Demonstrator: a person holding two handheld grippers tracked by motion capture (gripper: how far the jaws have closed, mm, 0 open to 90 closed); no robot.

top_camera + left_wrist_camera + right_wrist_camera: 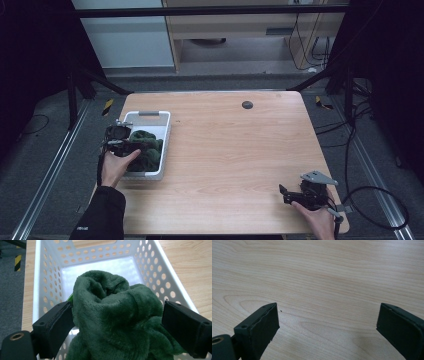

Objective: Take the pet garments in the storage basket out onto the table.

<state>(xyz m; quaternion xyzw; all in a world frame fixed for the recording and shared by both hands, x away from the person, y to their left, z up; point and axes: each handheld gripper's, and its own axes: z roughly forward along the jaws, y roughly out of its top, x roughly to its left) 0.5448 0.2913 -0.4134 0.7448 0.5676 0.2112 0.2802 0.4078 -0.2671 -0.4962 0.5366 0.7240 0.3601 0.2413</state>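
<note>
Between the wide-apart jaws of the left gripper (117, 322) sits the green towel (115, 315), bunched up inside the white basket (45, 280). To grab well, I would squeeze its thick middle, not the basket wall. Far away, the right gripper (327, 325) rests spread over the bare table (324, 277).

A plush, deep-pile green cloth (117, 320) fills a white perforated plastic basket (160, 275), glossy on its floor, at the left of the high view. Matt black rubbery pads (265, 325) face a smooth, pale wood-grain table (324, 277) with a satin finish.
</note>
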